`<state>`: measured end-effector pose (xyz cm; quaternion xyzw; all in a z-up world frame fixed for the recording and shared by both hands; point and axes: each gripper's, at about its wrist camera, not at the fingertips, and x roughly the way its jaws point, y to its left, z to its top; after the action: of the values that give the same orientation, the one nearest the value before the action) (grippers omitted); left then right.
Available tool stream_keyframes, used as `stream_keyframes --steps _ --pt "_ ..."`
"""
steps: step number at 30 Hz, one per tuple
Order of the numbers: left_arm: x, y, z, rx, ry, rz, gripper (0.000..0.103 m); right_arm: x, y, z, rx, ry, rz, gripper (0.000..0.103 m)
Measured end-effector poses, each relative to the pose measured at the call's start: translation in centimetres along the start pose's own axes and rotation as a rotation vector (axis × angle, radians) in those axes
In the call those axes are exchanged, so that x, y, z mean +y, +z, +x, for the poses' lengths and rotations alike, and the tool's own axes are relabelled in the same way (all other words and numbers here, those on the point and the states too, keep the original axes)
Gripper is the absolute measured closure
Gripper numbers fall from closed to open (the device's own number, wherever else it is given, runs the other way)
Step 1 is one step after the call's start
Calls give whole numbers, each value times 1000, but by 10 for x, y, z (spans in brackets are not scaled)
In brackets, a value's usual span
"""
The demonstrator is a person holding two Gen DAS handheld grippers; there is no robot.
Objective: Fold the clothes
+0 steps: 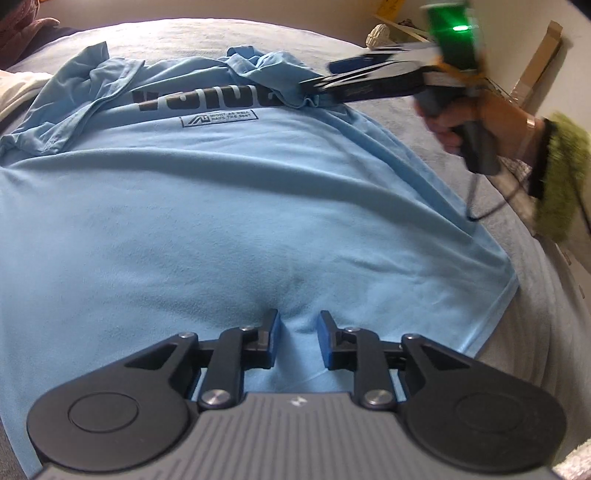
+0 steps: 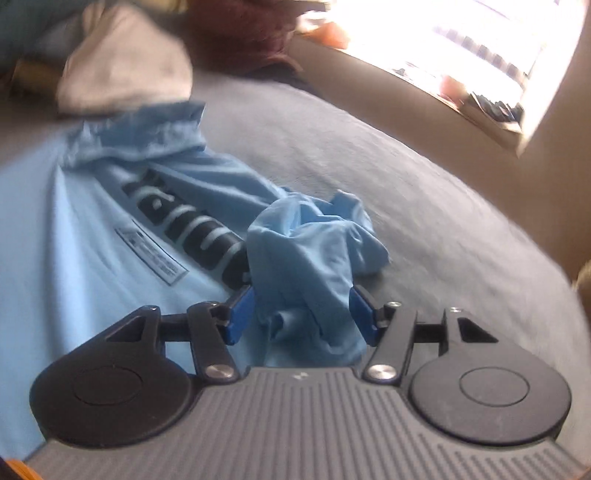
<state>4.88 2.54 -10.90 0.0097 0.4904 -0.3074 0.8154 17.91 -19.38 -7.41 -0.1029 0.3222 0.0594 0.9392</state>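
A light blue T-shirt (image 1: 258, 206) with dark lettering lies spread on a grey bed cover (image 1: 461, 122). Its upper part and both sleeves are crumpled. My left gripper (image 1: 297, 325) is open, and its blue pads press down on the shirt's lower middle, where the cloth puckers. In the left wrist view my right gripper (image 1: 314, 85) reaches in from the right, held by a hand (image 1: 454, 125) in a fuzzy green sleeve. In its own view the right gripper (image 2: 303, 310) stands wide open, with the bunched right sleeve (image 2: 310, 251) between its fingers but not clamped.
A whitish cloth (image 2: 122, 59) and a dark red one (image 2: 240, 33) lie at the bed's far end. A bright window (image 2: 480, 48) is beyond. Cardboard (image 1: 539, 70) leans on the wall at the right. Bare bed cover (image 2: 424, 203) extends right of the shirt.
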Motion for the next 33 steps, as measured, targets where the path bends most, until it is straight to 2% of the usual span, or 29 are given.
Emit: stream_keyframes --steps 2,12,15,16,17,18,20,25,28,30,31,32,33 --pt "0 -1 -1 -2 1 9 80 -26 -2 7 -15 -7 139 102" --pt "0 -2 -2 -3 12 3 80 -157 -10 40 -88 -40 832 101" --pt "-4 -3 -2 -3 29 13 80 -196 -13 51 -110 -51 1040 91" --pt "-5 -3 -2 -2 34 16 80 -209 -14 54 -118 -54 1110 76" --pt "-6 -4 -1 -2 39 19 80 -222 -16 56 -128 -56 1177 68" --pt "-7 -4 -1 -2 43 23 80 -230 -29 48 -153 -45 1226 66" --pt "-8 -3 0 1 49 27 80 -237 -46 33 -145 -11 1226 66" --pt "-8 -2 1 9 52 22 79 -218 -65 24 32 199 1088 65" --pt "-7 -2 1 11 47 2 79 -193 -59 30 91 228 937 68" --pt "-6 -2 1 9 46 -9 79 -179 -56 39 130 225 861 77" --pt "-6 -3 0 7 47 -9 79 -173 -55 44 147 214 834 92" --pt "-6 -3 0 5 49 -7 79 -168 -57 41 147 200 816 101" --pt "-7 -4 0 4 51 -4 79 -164 -59 39 146 184 799 101"
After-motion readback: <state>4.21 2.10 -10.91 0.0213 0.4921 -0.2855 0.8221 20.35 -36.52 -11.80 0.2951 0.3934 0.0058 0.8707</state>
